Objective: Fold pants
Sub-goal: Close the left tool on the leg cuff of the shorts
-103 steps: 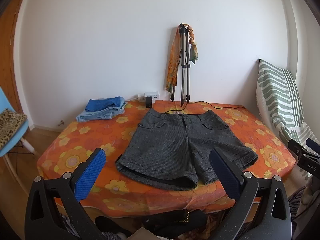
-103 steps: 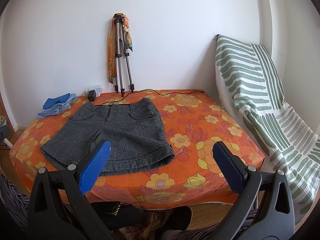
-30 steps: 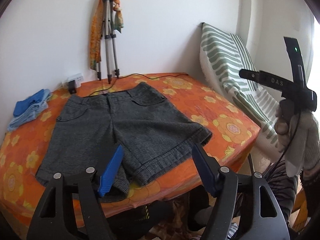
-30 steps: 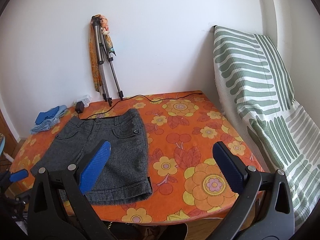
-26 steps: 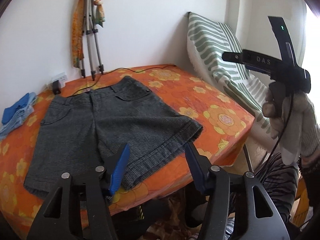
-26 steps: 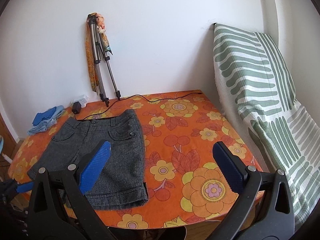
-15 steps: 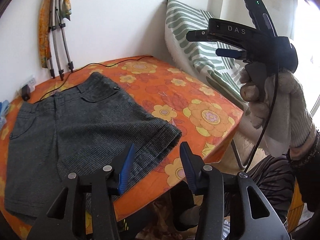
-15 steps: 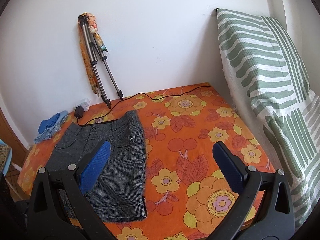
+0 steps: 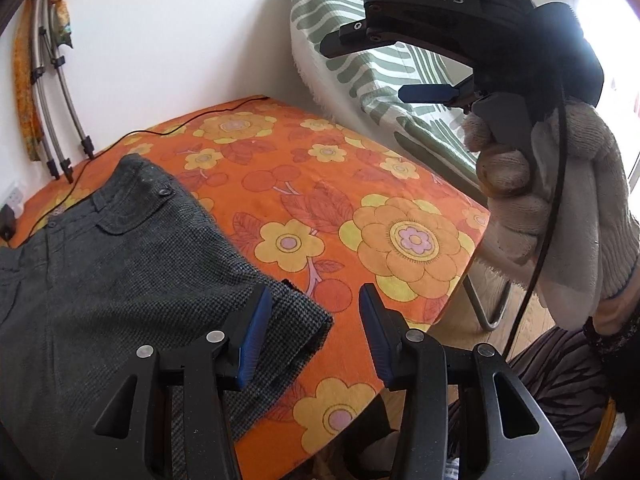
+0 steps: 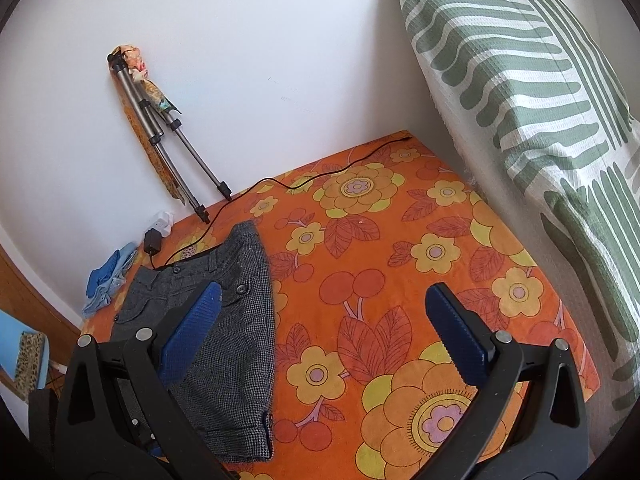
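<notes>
Here the grey tweed shorts (image 9: 120, 280) lie flat on the orange flowered tablecloth (image 9: 320, 208), filling its 9 o'clock half in the left wrist view, waistband toward the wall. The left gripper (image 9: 314, 336) hovers over the hem corner at about 6 o'clock; its jaws, having just narrowed, stand half open, with that corner beneath the gap and the pads not pressing it. In the right wrist view the right gripper (image 10: 320, 332) is spread wide over bare cloth, shorts at its 9 o'clock. A gloved hand (image 9: 560, 208) holds that gripper at 3 o'clock. A tripod (image 10: 168, 136) leans against the wall at 11 o'clock.
</notes>
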Motion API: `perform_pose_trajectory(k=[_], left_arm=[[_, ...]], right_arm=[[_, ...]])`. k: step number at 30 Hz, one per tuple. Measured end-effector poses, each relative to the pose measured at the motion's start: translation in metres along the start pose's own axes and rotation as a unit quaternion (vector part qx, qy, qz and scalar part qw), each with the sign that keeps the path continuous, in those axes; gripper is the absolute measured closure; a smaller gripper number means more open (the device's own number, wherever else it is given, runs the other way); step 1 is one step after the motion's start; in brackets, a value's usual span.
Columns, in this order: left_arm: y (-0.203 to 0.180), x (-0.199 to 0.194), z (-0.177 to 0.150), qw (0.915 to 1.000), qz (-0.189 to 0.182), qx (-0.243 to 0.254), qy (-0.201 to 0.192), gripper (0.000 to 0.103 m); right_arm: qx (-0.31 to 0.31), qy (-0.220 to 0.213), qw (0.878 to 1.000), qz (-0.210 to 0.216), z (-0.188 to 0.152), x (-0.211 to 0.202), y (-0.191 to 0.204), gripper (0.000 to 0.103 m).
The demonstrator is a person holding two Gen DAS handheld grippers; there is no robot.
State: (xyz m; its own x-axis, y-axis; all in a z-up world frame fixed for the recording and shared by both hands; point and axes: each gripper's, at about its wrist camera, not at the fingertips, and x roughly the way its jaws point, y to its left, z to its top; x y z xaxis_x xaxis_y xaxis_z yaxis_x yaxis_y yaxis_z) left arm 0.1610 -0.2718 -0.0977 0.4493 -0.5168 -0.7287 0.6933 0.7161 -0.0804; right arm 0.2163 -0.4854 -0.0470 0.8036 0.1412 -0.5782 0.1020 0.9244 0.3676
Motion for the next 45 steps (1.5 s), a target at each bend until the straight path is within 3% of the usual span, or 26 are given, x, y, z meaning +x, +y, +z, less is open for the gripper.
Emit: perform_pose_trajectory(k=[9,18,19,20,27,30,33,36,41,45], left_arm=[[0.001,0.043,-0.014,0.9975,0.005,-0.011,0.069,0.054],[-0.004,0.052,-0.021,0.9979,0.021,-0.009,0.061,0.055],[-0.002,0.051,-0.022,0.9981,0.019,-0.013,0.057,0.058],[0.0,0.051,-0.023,0.9982,0.021,-0.017,0.054,0.067],[0.012,0.045,-0.025,0.9984,-0.017,-0.029,0.045,0.071],[0.018,0.042,-0.023,0.9971,-0.035,-0.046,0.05,0.069],[0.017,0.043,-0.021,0.9969,-0.039,-0.04,0.055,0.053],[0.017,0.04,-0.021,0.9967,-0.047,-0.039,0.054,0.049],[0.017,0.043,-0.019,0.9979,-0.027,-0.035,0.047,0.049],[0.001,0.053,-0.02,0.998,0.023,0.005,0.058,0.049]], right_arm=[[-0.024,0.034,0.999,0.022,0.018,0.034,0.008,0.0],[-0.065,0.106,0.99,0.066,0.052,0.123,0.041,0.003],[-0.068,0.12,0.988,0.071,0.054,0.135,0.045,0.004],[-0.072,0.135,0.985,0.079,0.056,0.148,0.05,0.004],[-0.108,0.196,0.97,0.099,0.063,0.196,0.066,0.008],[-0.138,0.199,0.966,0.095,0.067,0.194,0.068,0.008],[-0.143,0.211,0.962,0.094,0.078,0.193,0.061,0.008],[-0.171,0.21,0.96,0.074,0.093,0.183,0.053,0.008],[-0.166,0.194,0.965,0.06,0.122,0.162,0.031,0.008],[-0.177,0.18,0.966,0.05,0.136,0.155,0.033,0.008]])
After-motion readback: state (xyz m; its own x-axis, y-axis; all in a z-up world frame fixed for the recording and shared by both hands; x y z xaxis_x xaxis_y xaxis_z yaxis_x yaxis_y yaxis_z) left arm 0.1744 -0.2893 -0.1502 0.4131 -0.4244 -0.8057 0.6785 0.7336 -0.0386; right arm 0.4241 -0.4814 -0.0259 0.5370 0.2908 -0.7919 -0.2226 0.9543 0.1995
